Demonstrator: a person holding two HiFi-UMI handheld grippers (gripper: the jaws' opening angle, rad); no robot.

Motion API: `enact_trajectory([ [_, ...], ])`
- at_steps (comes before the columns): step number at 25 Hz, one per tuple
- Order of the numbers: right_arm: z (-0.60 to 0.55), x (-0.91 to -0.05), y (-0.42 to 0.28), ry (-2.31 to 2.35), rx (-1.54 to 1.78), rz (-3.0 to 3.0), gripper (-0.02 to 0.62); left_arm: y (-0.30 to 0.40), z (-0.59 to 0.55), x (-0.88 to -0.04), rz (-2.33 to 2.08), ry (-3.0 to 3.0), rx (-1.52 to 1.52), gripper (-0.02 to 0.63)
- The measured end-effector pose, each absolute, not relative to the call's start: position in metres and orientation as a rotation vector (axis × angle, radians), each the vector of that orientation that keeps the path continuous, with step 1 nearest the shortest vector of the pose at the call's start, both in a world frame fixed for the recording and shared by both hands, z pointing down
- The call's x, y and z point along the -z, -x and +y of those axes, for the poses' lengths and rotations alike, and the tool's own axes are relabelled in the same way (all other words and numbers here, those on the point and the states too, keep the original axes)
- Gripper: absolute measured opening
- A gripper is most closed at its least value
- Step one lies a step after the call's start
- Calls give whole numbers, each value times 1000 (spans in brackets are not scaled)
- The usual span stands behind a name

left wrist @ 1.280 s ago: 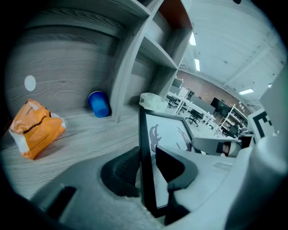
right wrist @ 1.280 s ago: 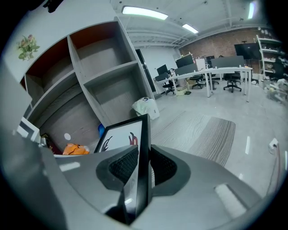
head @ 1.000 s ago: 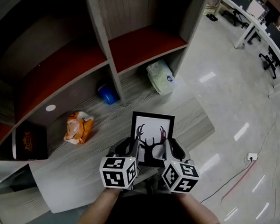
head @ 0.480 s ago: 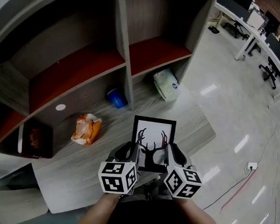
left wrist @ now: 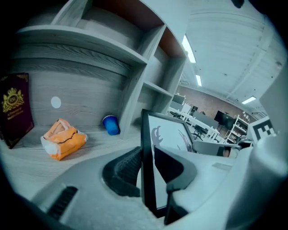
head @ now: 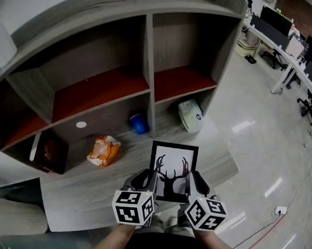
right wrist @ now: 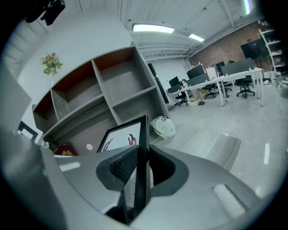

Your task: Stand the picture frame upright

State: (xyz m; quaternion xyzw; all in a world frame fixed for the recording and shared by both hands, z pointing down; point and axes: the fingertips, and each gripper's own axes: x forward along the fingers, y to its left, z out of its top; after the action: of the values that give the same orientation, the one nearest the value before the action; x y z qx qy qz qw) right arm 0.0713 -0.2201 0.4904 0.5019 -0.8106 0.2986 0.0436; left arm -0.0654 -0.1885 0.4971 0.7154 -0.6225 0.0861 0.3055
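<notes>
Firmly clamped on the picture frame (head: 173, 172) from both sides: left gripper (head: 146, 179) on its left edge, right gripper (head: 193, 180) on its right edge, black border pinched between each pair of pads; held with the antlered deer print facing near, over the near right part of the grey wooden ledge (head: 73, 190); contact with the wood impossible to tell. Farther left on the ledge, an orange bag (head: 104, 150); beyond it, a blue cup (head: 139, 124); far right, a white pack (head: 191, 115); far left, a dark red book (head: 50, 153).
</notes>
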Motion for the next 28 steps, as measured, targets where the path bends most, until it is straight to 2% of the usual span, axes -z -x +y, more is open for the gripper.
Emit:
enact_trajectory([
  [10,-214,-461,-82,-1476,-868,-2573,72,54,-176,-465,-1734,-1897,-160,84],
  [28,-198,-419,-41,-1207,-796,-2779,72,86,-133,-419,-1963,-1803,-44,78],
])
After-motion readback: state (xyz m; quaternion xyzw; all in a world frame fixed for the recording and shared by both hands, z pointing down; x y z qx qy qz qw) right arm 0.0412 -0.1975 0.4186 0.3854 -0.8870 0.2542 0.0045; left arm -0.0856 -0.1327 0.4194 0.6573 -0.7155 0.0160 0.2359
